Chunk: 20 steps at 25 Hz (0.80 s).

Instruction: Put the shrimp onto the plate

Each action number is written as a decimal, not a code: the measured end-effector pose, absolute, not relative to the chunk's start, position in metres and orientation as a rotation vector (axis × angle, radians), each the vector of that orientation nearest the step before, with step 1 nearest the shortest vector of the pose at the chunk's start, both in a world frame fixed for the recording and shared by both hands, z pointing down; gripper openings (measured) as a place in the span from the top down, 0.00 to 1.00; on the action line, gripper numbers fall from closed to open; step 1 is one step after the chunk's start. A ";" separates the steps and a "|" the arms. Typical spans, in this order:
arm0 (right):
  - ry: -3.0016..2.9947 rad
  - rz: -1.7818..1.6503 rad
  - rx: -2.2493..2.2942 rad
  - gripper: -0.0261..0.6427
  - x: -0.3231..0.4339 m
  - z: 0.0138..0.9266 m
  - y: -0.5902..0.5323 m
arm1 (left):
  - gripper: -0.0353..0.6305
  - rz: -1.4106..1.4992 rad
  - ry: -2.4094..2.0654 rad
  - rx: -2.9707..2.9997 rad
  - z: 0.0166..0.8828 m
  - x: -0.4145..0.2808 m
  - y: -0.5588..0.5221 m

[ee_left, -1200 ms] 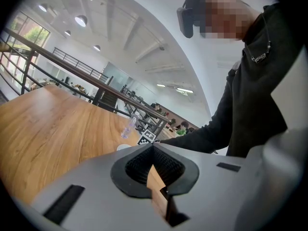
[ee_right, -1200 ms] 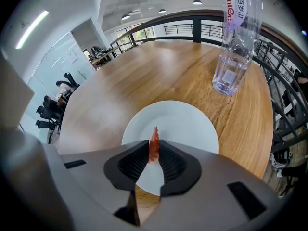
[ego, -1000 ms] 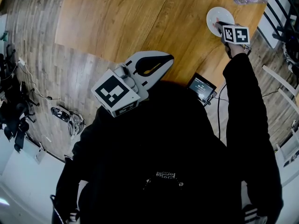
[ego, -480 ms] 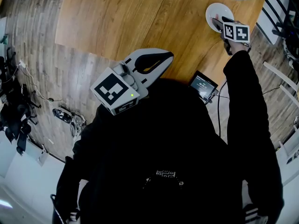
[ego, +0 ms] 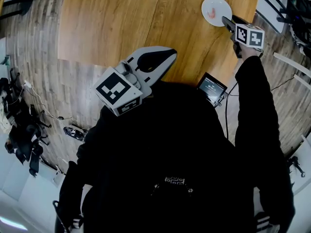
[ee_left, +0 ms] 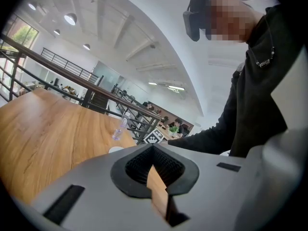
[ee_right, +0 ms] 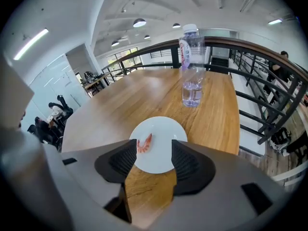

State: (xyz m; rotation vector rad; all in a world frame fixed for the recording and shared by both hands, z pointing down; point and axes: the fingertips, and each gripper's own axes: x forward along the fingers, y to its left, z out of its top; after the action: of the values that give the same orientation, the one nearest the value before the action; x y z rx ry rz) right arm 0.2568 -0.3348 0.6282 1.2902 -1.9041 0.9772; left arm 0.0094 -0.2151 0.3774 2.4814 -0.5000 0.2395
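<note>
The pink shrimp (ee_right: 144, 143) lies on the small white plate (ee_right: 161, 160), left of its middle; both also show at the table's far right, the shrimp (ego: 211, 12) on the plate (ego: 217, 4). My right gripper (ee_right: 154, 149) hangs above the plate's near edge, pointing steeply down; its jaws have just been opening and now stand open with nothing between them. In the head view the right gripper (ego: 228, 22) sits just below-right of the plate. My left gripper (ego: 165, 58) is shut and empty over the table's near edge; its tips (ee_left: 153, 149) meet.
A clear water bottle (ee_right: 192, 66) stands upright beyond the plate. A black railing (ee_right: 269, 81) runs along the table's right side. A small screen device (ego: 211, 89) sits by the table's near edge. Broad bare wood (ego: 126, 18) spreads left of the plate.
The right gripper has opened and pulled up and back off the plate, leaving the shrimp lying on it. The left gripper has stayed about where it was.
</note>
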 end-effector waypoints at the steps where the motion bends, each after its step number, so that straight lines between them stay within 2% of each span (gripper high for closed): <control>1: -1.909 0.975 1.314 0.61 0.260 0.619 -0.328 | 0.94 0.237 -0.481 2.491 0.374 0.011 -0.213; 5: -1.990 0.954 1.333 0.61 0.266 0.569 -0.293 | 0.94 0.236 -0.406 2.530 0.347 0.026 -0.199; 8: -2.034 0.946 1.356 0.68 0.264 0.540 -0.261 | 0.94 0.237 -0.366 2.555 0.340 0.036 -0.187; 10: -2.080 0.978 1.403 0.84 0.260 0.515 -0.244 | 0.94 0.237 -0.325 2.589 0.333 0.038 -0.185; 12: -2.145 1.008 1.417 0.92 0.253 0.490 -0.232 | 0.94 0.246 -0.284 2.624 0.328 0.040 -0.186; 17: -2.321 1.286 1.511 0.93 0.235 0.437 -0.214 | 0.94 0.250 -0.229 2.648 0.323 0.051 -0.197; 20: -2.404 1.287 1.558 0.93 0.229 0.404 -0.202 | 0.94 0.241 -0.211 2.672 0.314 0.059 -0.200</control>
State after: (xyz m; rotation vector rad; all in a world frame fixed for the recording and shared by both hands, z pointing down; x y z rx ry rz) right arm 0.2291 -0.2019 0.4040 1.5575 -2.4040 1.2875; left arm 0.0593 -0.2003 0.3141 2.6724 -0.2111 0.2407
